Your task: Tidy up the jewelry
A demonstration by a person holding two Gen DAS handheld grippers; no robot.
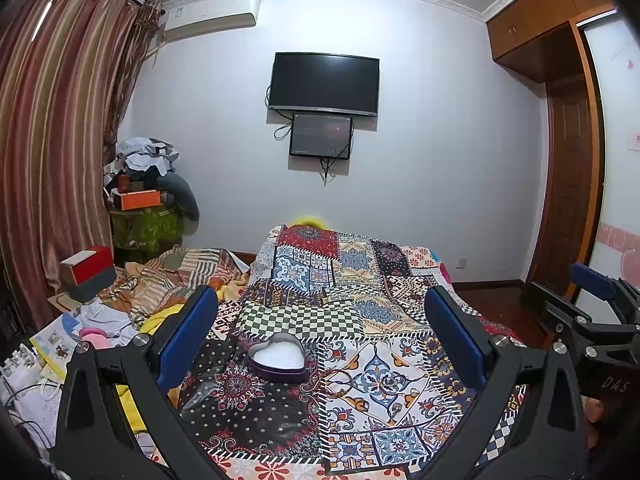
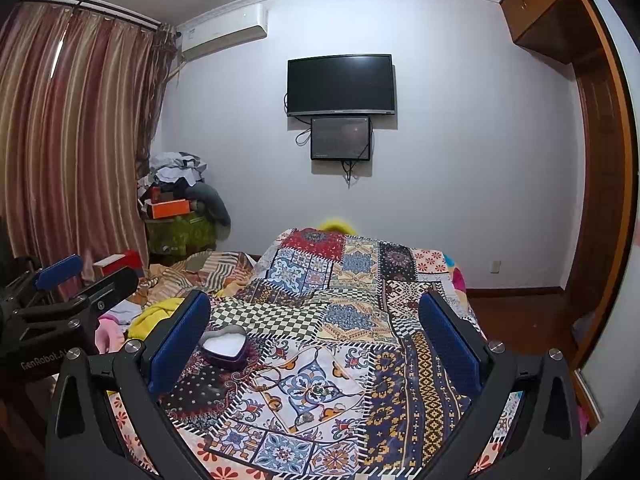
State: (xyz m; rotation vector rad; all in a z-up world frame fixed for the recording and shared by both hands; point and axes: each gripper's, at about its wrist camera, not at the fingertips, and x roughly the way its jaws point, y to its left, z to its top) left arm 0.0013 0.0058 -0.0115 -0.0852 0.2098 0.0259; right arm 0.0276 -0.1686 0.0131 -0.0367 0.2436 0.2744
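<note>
two grippers hover over a patchwork quilt (image 1: pixel 360 280) spread across the bed, both with jaws spread wide and holding nothing. the left gripper (image 1: pixel 320 344) frames a heart-shaped tin (image 1: pixel 277 357) lying open on the quilt between its blue pads (image 1: pixel 188 336), touching neither. the right gripper (image 2: pixel 316 344) sits beside it over bare quilt, the tin (image 2: pixel 224 345) just inside its left pad. small rings (image 1: pixel 394 408) lie on the pale patch near the tin. open quilt stretches ahead; clutter crowds the left edge.
</note>
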